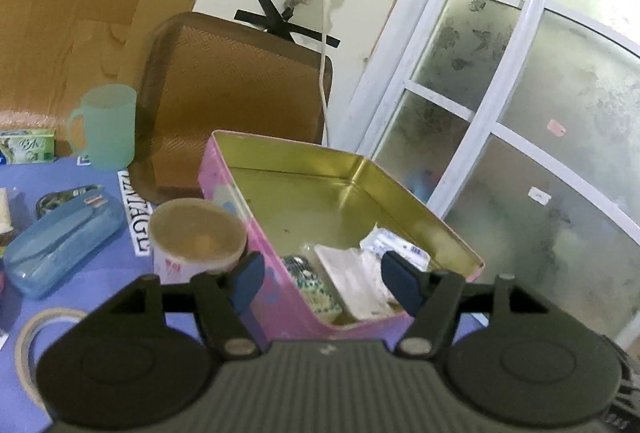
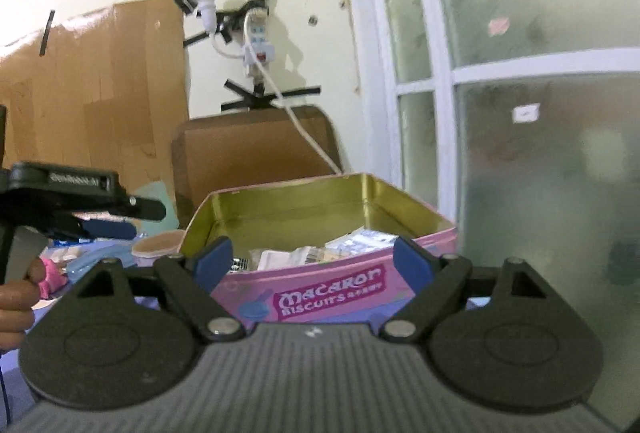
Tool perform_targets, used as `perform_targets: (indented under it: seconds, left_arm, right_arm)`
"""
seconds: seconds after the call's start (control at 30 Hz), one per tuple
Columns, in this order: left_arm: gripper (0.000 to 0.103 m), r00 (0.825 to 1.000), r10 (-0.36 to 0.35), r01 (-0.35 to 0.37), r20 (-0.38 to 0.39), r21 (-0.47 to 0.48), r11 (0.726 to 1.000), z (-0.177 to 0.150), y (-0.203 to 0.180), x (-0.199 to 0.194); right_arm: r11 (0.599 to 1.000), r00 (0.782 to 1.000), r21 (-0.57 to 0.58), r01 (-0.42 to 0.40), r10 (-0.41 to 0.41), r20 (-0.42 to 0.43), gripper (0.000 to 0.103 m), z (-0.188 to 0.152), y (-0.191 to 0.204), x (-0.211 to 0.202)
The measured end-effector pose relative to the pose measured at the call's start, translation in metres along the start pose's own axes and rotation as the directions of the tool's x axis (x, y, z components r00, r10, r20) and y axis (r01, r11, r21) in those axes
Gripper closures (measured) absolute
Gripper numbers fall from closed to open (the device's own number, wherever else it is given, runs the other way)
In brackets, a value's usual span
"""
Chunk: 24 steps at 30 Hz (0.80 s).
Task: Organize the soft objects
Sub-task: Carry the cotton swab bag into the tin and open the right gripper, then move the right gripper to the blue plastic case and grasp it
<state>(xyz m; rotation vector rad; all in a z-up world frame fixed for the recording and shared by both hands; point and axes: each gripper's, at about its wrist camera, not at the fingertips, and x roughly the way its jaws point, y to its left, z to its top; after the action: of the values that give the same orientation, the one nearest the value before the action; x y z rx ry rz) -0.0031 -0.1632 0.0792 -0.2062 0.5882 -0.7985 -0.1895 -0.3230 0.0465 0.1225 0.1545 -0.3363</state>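
Note:
A pink biscuit tin (image 1: pixel 240 201) with a gold inside stands open on the purple table. At its near end lie a white packet (image 1: pixel 352 277), a dark patterned pouch (image 1: pixel 312 285) and a white-and-blue tissue pack (image 1: pixel 396 245). My left gripper (image 1: pixel 322 279) hovers over the tin's near corner, jaws open, with nothing pressed between its blue pads. My right gripper (image 2: pixel 312 261) faces the tin's labelled front wall (image 2: pixel 332 297), jaws wide open and empty. A hand holds the left gripper (image 2: pixel 112 229) at the left of the right wrist view.
A brown tray (image 1: pixel 236 97) leans on the wall behind the tin, with a white cable (image 1: pixel 323 73) hanging over it. Left of the tin stand a paper tub (image 1: pixel 196 237), a green mug (image 1: pixel 106 125), a blue case (image 1: pixel 60 245) and a tape roll (image 1: pixel 36 329). A window frame (image 1: pixel 492 105) borders the right.

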Motion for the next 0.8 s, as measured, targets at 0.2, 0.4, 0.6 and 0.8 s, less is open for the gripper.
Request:
perform_targets:
  seconds: [0.2,0.4,0.6,0.8]
  left_arm:
    - [0.037,0.999,-0.027,0.027,0.026,-0.003,1.0,0.0,-0.012,-0.011]
    - [0.037,0.999,-0.038,0.038,0.022,0.005,0.999,-0.003,-0.025,-0.013]
    - [0.037,0.999,-0.033,0.033,0.005,0.02,0.999,-0.009,-0.035,-0.014]
    - [0.037,1.0,-0.028,0.028,0.005,0.024,0.999,-0.009,-0.039,-0.013]
  right_arm:
    - [1.0,0.999,0.013,0.023,-0.024,0.044,0.014,0.011,-0.004,-0.03]
    - [1.0,0.996,0.013,0.022,-0.023,0.086,0.014,0.014,-0.007,-0.05]
    - [0.998,0.997,0.055,-0.003,-0.002,0.081,0.014,0.01,-0.014,-0.053]
    - [0.997,0.997,0.077,-0.015,0.009,0.077,0.014,0.008,-0.023,-0.05]
